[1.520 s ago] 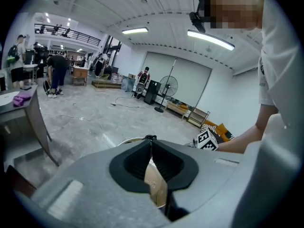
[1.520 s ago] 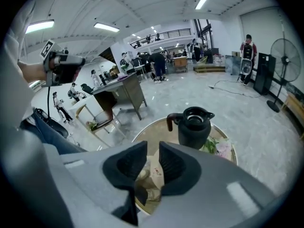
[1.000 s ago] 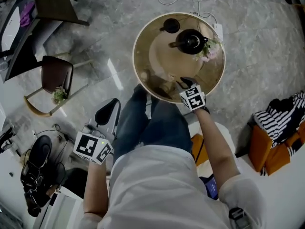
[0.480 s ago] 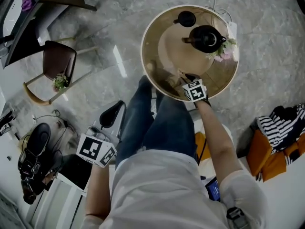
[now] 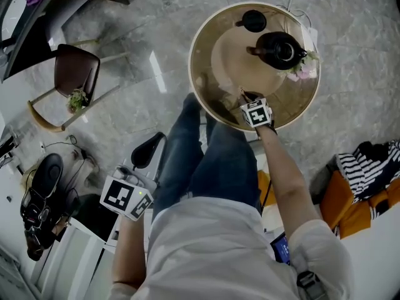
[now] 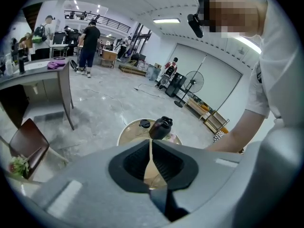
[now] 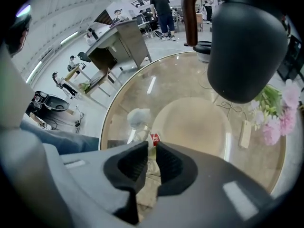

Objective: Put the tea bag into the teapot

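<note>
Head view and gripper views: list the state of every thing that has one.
teapot: upright on the round table, lid off.
lid: lying on the table, apart from the teapot.
right gripper: jaws have just closed further, gripping the tea bag.
tea bag: pinched in the right gripper.
left gripper: shut, empty, off the table.

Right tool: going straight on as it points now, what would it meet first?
The tea bag, already between the right tool's jaws, which have just been closing; behind it, probably the round table.
</note>
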### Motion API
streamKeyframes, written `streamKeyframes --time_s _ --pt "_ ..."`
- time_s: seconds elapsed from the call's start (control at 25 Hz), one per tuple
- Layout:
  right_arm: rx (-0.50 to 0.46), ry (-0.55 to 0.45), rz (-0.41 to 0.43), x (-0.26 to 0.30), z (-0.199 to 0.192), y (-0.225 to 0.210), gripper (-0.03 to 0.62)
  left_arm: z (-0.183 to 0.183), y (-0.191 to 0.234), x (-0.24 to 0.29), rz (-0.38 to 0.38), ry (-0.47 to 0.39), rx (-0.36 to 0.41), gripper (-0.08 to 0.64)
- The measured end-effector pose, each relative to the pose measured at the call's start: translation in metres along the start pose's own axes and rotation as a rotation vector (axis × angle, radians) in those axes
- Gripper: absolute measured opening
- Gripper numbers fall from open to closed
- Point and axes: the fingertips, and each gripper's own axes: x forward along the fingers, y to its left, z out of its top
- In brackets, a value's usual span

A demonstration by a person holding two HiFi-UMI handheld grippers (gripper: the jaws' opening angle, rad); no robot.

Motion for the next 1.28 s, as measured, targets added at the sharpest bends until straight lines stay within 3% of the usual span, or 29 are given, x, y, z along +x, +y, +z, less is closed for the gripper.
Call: streamKeyframes --time_s 0.12,0.6,1.28 --pt "0.004 0.003 -0.011 0.002 0.001 -0.006 0.015 0.0 0.002 0.0 -0.001 -0.001 -0.008 0.011" --pt "-0.028 -0.011 -0.025 -0.028 0.021 -0.006 0.005 0.015 0.01 -0.003 0.003 -0.043 -0.026 0.011" --pt "-0.05 -0.173 -0.13 -0.167 0.085 -0.032 0.003 0.049 -0.031 0.009 -0.079 -0.149 0.016 0.011"
